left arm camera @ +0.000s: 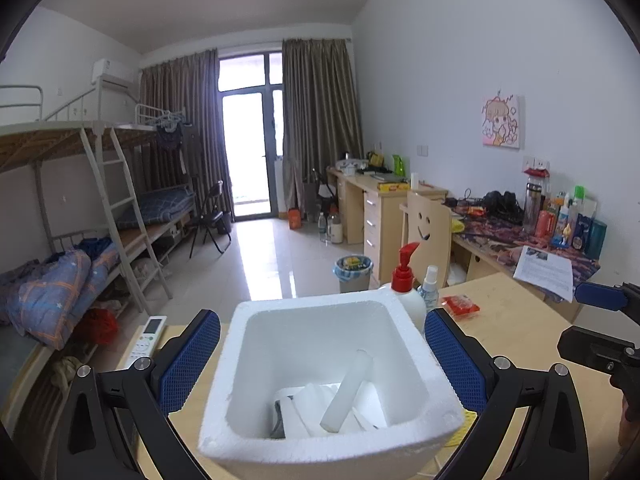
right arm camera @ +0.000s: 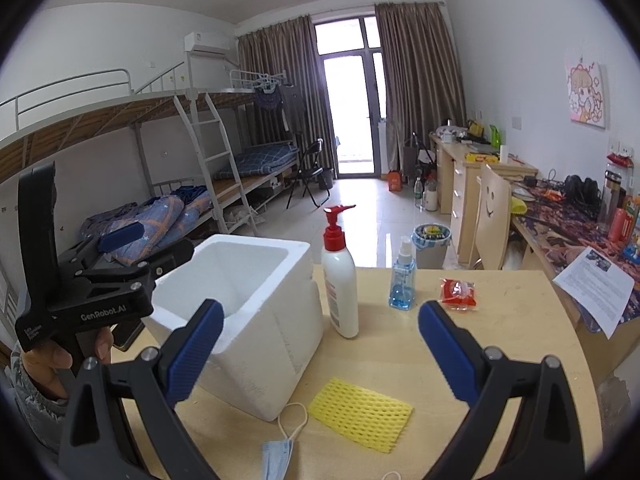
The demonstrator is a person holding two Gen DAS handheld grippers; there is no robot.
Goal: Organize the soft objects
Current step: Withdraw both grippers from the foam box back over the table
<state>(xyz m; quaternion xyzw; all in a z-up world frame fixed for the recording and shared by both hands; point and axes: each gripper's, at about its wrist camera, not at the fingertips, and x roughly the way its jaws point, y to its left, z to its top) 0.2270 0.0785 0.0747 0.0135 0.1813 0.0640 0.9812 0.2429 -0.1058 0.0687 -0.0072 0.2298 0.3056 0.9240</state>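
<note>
A white foam box (left arm camera: 332, 380) stands on the wooden table (right arm camera: 500, 320); it also shows in the right wrist view (right arm camera: 248, 320). Inside lie white foam pieces, one a foam tube (left arm camera: 348, 392) leaning upright. My left gripper (left arm camera: 322, 356) is open and empty, its fingers on either side of the box. My right gripper (right arm camera: 320, 344) is open and empty above the table, right of the box. A yellow foam net (right arm camera: 362, 414) and a blue face mask (right arm camera: 278, 454) lie on the table below it.
A white lotion pump bottle (right arm camera: 340, 288), a blue spray bottle (right arm camera: 402, 284) and a red packet (right arm camera: 458, 294) stand behind. A remote control (left arm camera: 146, 340) lies left of the box. A chair, desks, a bin and bunk beds are beyond the table.
</note>
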